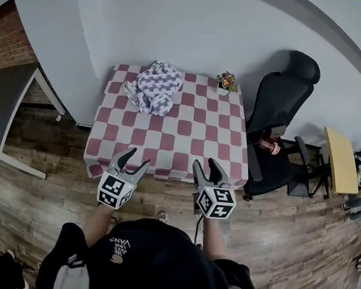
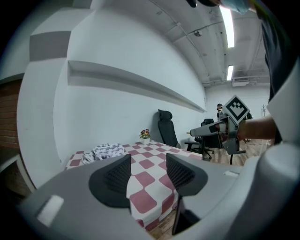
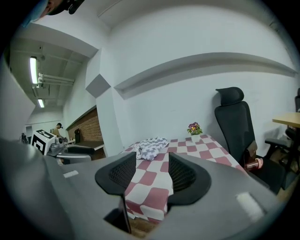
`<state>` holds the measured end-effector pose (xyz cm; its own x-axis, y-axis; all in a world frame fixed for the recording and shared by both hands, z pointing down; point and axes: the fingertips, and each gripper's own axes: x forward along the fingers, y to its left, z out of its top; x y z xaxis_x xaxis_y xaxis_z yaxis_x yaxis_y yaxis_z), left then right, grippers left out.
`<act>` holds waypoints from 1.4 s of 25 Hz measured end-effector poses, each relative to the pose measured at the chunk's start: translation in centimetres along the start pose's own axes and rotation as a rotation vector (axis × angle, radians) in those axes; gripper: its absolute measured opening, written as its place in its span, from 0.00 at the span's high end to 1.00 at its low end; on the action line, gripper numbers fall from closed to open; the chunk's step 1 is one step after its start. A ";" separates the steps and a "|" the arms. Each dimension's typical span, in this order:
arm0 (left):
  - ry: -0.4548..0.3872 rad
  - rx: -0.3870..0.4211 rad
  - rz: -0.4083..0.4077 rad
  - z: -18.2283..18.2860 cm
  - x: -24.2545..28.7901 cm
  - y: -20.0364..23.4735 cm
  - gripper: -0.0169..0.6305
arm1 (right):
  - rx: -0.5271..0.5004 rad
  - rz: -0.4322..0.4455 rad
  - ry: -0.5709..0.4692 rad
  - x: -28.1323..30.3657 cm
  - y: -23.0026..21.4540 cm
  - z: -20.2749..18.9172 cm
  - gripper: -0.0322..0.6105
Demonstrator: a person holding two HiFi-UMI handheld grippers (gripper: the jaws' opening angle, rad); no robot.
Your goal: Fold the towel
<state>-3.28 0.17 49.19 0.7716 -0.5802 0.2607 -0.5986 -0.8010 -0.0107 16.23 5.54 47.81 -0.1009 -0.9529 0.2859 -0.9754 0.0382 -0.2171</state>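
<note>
Grey-and-white towel (image 1: 153,88) is lying crumpled at the far-left corner of the checked table (image 1: 191,135), while the left gripper (image 1: 135,159) and right gripper (image 1: 206,166) are hovering over the table's near edge, both gaping empty, the left sitting nearer.

The right claw (image 3: 152,163) fills the foreground, its two dark ribbed pads standing apart with nothing gripped between them (only the near edge of the checked cloth shows through the gap). Beyond lies the bench (image 3: 199,149), covered in red and white squares. The towel (image 3: 151,146) sits crumpled in a heap towards its far left corner. A small pot of flowers (image 3: 194,128) stands at the far edge, near the white wall. A black office chair (image 3: 234,126) stands just right of the bench. At the left, the left claw (image 3: 87,153) points inward.
</note>
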 end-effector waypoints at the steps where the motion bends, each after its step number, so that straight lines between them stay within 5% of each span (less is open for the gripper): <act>1: 0.002 -0.006 0.013 0.0 0.5 0.2 0.65 | -0.004 0.014 0.011 0.7 -0.3 0.1 0.63; 13: 0.059 -0.031 0.077 -1.1 4.7 4.9 0.65 | -0.018 0.091 0.093 9.2 -1.5 0.4 0.63; 21: 0.123 0.015 -0.003 -1.9 10.7 9.4 0.65 | -0.044 0.065 0.156 17.2 -1.7 1.4 0.63; 35: 0.166 -0.021 -0.104 -5.4 16.8 13.6 0.65 | -0.233 0.223 0.302 35.8 4.0 3.0 0.63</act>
<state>0.40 -19.66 58.66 0.7847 -0.4605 0.4151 -0.5230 -0.8512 0.0444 9.29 -29.34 54.40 -0.3334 -0.7841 0.5235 -0.9377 0.3332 -0.0982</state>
